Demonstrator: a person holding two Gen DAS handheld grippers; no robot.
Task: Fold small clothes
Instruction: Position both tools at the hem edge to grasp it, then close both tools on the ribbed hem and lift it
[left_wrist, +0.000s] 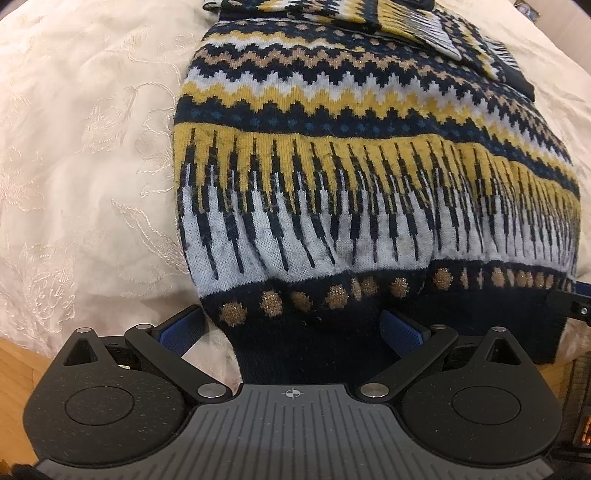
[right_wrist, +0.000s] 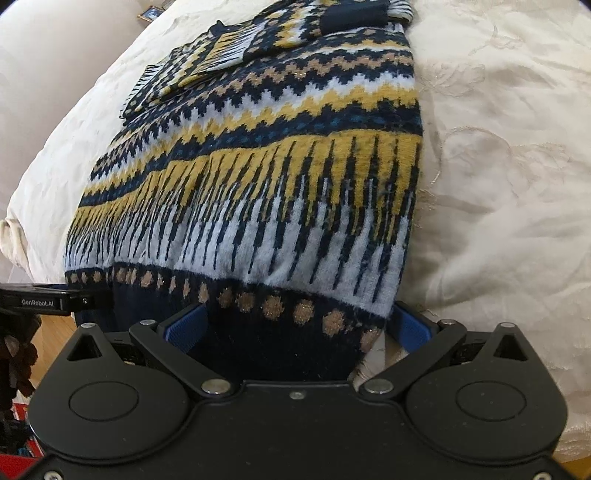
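A knit sweater (left_wrist: 369, 177) with navy, yellow, white and tan zigzag bands lies flat on a cream bedspread; its sleeves are folded across the far end. It also fills the right wrist view (right_wrist: 258, 184). My left gripper (left_wrist: 295, 328) is open, its blue pads either side of the navy hem at the sweater's near left corner. My right gripper (right_wrist: 295, 325) is open, its pads either side of the hem at the near right corner. Each gripper shows at the edge of the other's view, the right one (left_wrist: 572, 304) and the left one (right_wrist: 48, 301).
The embroidered cream bedspread (left_wrist: 74, 166) spreads around the sweater on both sides (right_wrist: 498, 166). The bed's near edge is just below the hem, with wooden floor (left_wrist: 14, 369) beneath. A small framed picture (right_wrist: 149, 14) sits beyond the bed at the far left.
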